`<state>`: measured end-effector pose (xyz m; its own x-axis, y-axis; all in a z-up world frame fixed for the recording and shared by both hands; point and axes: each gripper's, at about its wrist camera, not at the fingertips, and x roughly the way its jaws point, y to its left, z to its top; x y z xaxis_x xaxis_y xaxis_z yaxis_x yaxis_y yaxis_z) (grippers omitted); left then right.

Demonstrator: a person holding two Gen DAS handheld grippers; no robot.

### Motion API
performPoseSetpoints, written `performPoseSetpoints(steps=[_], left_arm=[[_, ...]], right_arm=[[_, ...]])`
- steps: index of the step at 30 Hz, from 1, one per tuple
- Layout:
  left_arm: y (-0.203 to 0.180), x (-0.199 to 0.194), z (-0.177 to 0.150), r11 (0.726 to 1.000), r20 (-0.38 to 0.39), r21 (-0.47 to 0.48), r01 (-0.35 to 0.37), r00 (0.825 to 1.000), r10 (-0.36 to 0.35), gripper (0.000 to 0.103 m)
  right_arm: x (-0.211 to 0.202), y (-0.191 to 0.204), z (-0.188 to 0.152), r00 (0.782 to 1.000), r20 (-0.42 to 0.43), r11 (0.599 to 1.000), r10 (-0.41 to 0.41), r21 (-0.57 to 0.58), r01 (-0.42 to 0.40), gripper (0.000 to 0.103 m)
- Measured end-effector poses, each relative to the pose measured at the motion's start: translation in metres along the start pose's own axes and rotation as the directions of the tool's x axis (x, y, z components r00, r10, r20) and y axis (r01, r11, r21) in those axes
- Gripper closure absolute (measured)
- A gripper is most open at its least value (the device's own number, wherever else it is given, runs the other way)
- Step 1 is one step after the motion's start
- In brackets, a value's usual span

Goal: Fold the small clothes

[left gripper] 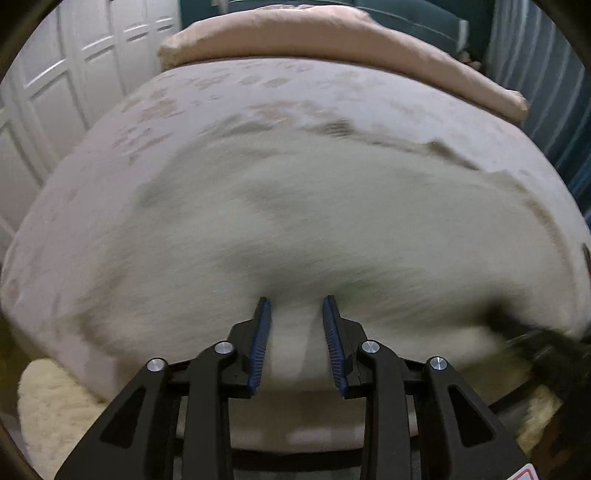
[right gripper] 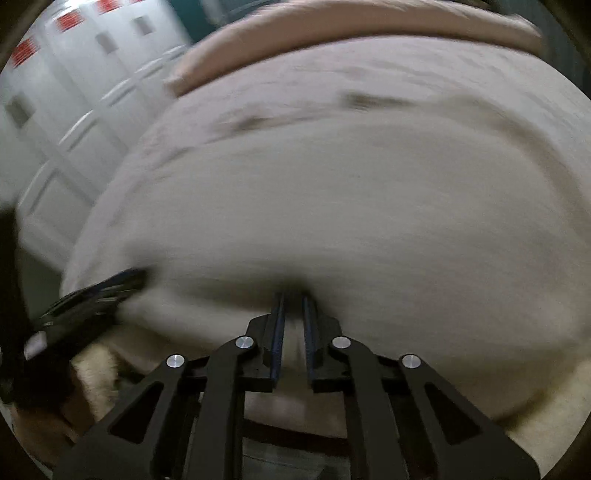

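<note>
Left claw parted, ribbed blue pads off the cloth. Right claw clenched on soft off-white garment over the bed.

A pinkish bed cover with a faint blotched pattern is filling the middle of the left wrist view. A folded peach duvet is lying across its far end, at the top. White panelled wardrobe doors are standing at upper left. A cream fluffy rug is showing at lower left. Blue striped curtains are hanging at upper right.
</note>
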<state>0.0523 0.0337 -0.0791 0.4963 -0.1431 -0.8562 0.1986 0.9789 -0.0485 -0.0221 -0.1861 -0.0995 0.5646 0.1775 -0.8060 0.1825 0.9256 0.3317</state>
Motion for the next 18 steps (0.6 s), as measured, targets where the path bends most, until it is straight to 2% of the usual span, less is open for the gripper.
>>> performPoseSetpoints(steps=[1, 2, 3, 4, 5, 7, 9, 11, 13, 15, 18], left_arm=[[0.013, 0.000, -0.003, 1.000, -0.010, -0.019, -0.003, 1.000, 0.003, 0.077], [0.027, 0.001, -0.007, 0.999, -0.022, -0.038, -0.013, 1.000, 0.012, 0.088], [0.043, 0.001, -0.012, 0.998, -0.029, -0.056, -0.027, 0.999, 0.025, 0.092], [0.052, 0.002, -0.016, 0.997, -0.033, -0.066, -0.036, 0.999, 0.034, 0.095], [0.062, 0.001, -0.020, 0.996, -0.031, -0.088, -0.024, 0.999, 0.022, 0.095], [0.064, -0.006, -0.023, 0.993, -0.036, -0.119, -0.008, 0.999, 0.003, 0.095], [0.054, -0.019, -0.017, 0.989, -0.024, -0.148, -0.003, 1.000, -0.001, 0.097], [0.039, -0.033, -0.006, 0.986, 0.021, -0.157, 0.056, 0.998, -0.054, 0.096], [0.015, -0.041, 0.005, 0.989, 0.050, -0.119, 0.092, 0.995, -0.086, 0.092], [-0.005, -0.034, 0.013, 0.993, 0.049, -0.083, 0.085, 0.995, -0.081, 0.081], [-0.018, -0.005, 0.013, 0.998, 0.000, -0.043, 0.038, 0.999, -0.038, 0.078]], right_arm=[[-0.003, -0.013, 0.000, 1.000, 0.002, 0.999, -0.022, 0.031, 0.022, 0.103], [-0.013, -0.041, -0.003, 0.998, 0.006, 0.994, -0.067, 0.085, 0.066, 0.103], [-0.019, -0.057, -0.006, 0.999, 0.010, 0.990, -0.052, 0.129, 0.050, 0.103], [-0.027, -0.074, -0.008, 0.999, 0.011, 0.980, -0.047, 0.192, 0.044, 0.103], [-0.031, -0.083, -0.009, 0.993, 0.002, 0.969, -0.116, 0.219, 0.113, 0.103], [-0.043, -0.087, -0.007, 0.988, 0.012, 0.962, -0.152, 0.231, 0.145, 0.103], [-0.055, -0.070, 0.000, 0.986, 0.051, 0.968, -0.158, 0.206, 0.144, 0.098], [-0.062, -0.037, 0.011, 0.990, 0.105, 0.988, -0.098, 0.132, 0.084, 0.098], [-0.061, -0.010, 0.023, 0.990, 0.125, 0.997, -0.059, 0.060, 0.052, 0.098], [-0.043, 0.017, 0.032, 0.990, 0.131, 0.999, -0.047, -0.015, 0.050, 0.098], [0.000, 0.020, 0.036, 0.992, 0.074, 0.994, -0.101, -0.033, 0.103, 0.098]])
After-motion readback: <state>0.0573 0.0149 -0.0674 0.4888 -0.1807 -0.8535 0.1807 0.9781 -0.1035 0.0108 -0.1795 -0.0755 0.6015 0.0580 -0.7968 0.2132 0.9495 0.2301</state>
